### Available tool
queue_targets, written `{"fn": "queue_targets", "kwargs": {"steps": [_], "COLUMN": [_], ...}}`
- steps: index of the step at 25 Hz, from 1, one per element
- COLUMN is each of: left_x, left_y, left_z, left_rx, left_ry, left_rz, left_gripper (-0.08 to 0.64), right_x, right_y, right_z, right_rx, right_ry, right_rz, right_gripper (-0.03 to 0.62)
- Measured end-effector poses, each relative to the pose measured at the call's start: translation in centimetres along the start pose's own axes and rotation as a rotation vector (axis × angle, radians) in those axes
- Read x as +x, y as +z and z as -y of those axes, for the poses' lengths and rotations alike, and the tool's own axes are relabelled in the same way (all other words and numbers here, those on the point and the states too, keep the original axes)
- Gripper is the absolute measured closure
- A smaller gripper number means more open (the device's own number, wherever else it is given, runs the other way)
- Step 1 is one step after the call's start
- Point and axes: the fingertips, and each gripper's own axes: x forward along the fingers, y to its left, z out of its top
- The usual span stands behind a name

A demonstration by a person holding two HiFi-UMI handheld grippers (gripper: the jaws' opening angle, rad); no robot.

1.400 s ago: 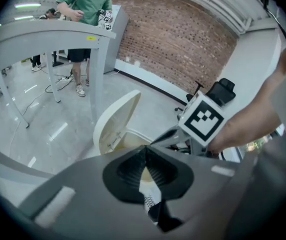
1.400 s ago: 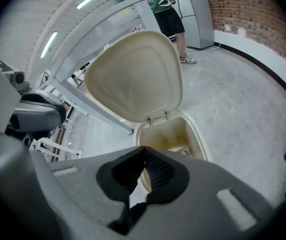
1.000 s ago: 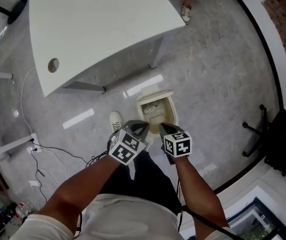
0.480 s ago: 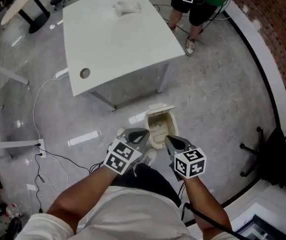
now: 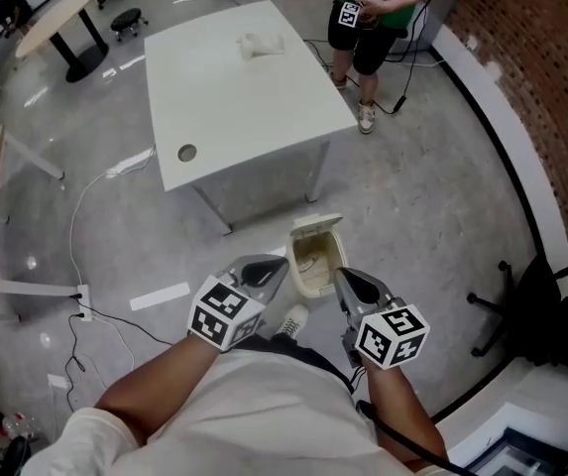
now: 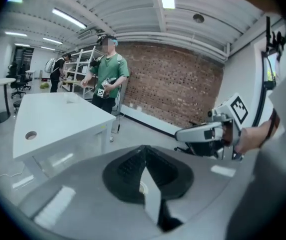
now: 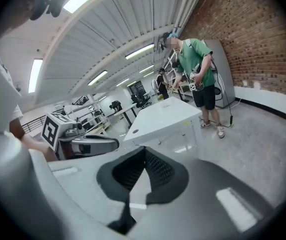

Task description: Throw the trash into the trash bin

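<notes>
A lab-like workspace: white table (image 5: 244, 87) at centre, brick wall (image 5: 536, 58) upper right, strip-lit shelving (image 6: 80, 64) beyond.

The open trash bin (image 5: 315, 256) stands on the floor (image 5: 432, 196) near the white counter (image 5: 234, 97). The left claw (image 5: 280, 265) and right claw (image 5: 343, 277) hang above, flanking its near end. A crumpled white wad (image 5: 261, 44) lies on the counter.

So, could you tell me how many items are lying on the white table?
1: a crumpled white item near the far end of the white table. Nothing else shows on it.
</notes>
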Motion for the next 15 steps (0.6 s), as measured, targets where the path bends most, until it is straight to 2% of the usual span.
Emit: {"fn": "queue_targets", "kwargs": {"steps": [4, 8, 12, 15], "left_x": [-2.6, -6.3, -8.3, -10.3], "left_y": [2.3, 4.3, 4.6, 3.8], "left_z": [0.9, 2.1, 3.2, 3.9], "left_rx": [0.034, 0.08, 0.128, 0.123], "left_ry": [-0.033, -0.098, -0.15, -0.18], "left_rz": [0.064, 0.14, 0.151, 0.16], "left_gripper": [0.551, 0.552, 0.551, 0.551], "right_x": [-2.6, -5.2, -7.2, -8.4], "right_y": [1.9, 3.1, 2.8, 1.5], "right_z": [-2.6, -5.3, -6.8, -9.2], "right_rx": [-0.03, -0.064, -0.019, 0.015], "right_ry": [-0.032, -0.097, -0.16, -0.193], "right_rz": [0.076, 0.153, 0.232, 0.255], "right_gripper": [0.591, 0.591, 0.591, 0.591]}}
